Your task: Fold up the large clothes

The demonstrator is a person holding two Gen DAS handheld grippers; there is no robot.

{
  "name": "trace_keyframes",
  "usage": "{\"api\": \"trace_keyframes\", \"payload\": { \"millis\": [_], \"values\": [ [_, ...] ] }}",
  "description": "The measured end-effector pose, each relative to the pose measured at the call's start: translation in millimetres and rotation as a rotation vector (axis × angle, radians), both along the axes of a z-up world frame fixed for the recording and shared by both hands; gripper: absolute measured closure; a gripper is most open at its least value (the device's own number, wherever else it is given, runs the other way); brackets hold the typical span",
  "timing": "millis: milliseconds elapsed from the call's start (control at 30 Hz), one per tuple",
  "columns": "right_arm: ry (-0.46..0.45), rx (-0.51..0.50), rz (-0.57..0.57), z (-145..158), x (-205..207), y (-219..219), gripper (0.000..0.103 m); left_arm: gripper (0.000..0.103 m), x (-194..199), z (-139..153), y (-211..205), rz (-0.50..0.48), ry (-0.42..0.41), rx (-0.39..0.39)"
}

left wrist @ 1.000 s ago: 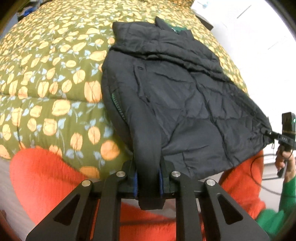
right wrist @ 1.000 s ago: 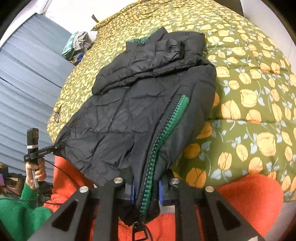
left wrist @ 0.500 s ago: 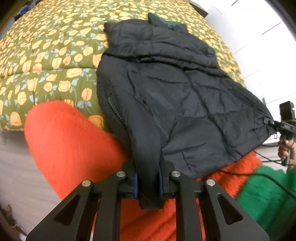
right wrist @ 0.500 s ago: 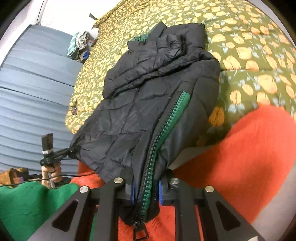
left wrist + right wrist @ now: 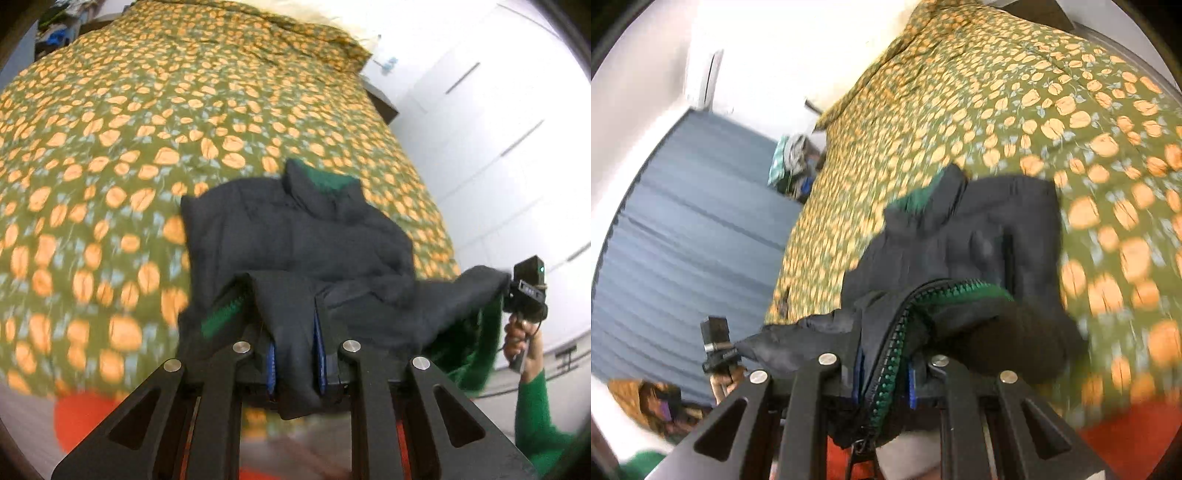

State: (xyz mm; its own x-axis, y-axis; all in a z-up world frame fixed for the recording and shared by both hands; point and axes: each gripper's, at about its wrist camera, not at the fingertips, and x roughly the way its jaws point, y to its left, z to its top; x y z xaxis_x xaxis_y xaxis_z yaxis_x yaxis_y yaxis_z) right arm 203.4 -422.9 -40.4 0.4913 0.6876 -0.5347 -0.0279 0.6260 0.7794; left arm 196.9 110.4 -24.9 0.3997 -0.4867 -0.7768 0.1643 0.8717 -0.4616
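Observation:
A black padded jacket point(image 5: 295, 236) with green lining lies on the flowered bed, collar toward the far end. My left gripper point(image 5: 296, 363) is shut on one bottom corner of the jacket, lifted above the rest. In the right wrist view the jacket point(image 5: 960, 236) shows its green zipper point(image 5: 894, 354) running through my right gripper point(image 5: 885, 376), which is shut on the other bottom corner. The hem hangs stretched between both grippers and arches over the jacket's body. The other gripper point(image 5: 526, 291) appears at the right of the left wrist view, held by a hand in a green sleeve.
The bed's olive quilt point(image 5: 147, 122) with orange flowers spreads far beyond the jacket. An orange blanket point(image 5: 1126, 446) lies at the bed's near end. White wardrobe doors point(image 5: 498, 129) stand on one side, a blue curtain point(image 5: 687, 229) and piled clothes point(image 5: 792, 162) on the other.
Both grippers have risen and swung forward over the bed, carrying the jacket's bottom hem up and toward the collar. The flat jacket now bunches into a fold.

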Motion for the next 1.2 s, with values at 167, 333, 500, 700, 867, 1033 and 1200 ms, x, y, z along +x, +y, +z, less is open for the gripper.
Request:
{"api": "trace_keyframes", "payload": {
  "millis": [167,333,500,700,867,1033,1200],
  "values": [
    [0.081,0.05,-0.091,-69,66,-11,0.086,0.084,61,-46,-18,0.05,0.039,0.072],
    [0.173,0.104,-0.208,-128,91,-21,0.083,0.069,87,-81,-24,0.075,0.101,0.08],
    [0.222,0.199,-0.269,-143,99,-26,0.07,0.04,100,-76,-18,0.091,0.135,-0.035],
    [0.167,0.244,-0.209,-114,108,-21,0.005,0.008,100,-38,2,0.094,0.029,-0.174],
    [0.047,0.028,-0.145,-78,111,-15,0.005,0.005,98,-47,4,0.009,0.009,-0.028],
    [0.022,-0.528,0.117,-83,122,31,0.005,0.007,98,-96,-19,-0.122,0.038,0.284],
    [0.068,-0.714,0.2,-118,139,51,0.005,0.037,100,-120,-42,-0.167,0.01,0.397]
  ]
}}
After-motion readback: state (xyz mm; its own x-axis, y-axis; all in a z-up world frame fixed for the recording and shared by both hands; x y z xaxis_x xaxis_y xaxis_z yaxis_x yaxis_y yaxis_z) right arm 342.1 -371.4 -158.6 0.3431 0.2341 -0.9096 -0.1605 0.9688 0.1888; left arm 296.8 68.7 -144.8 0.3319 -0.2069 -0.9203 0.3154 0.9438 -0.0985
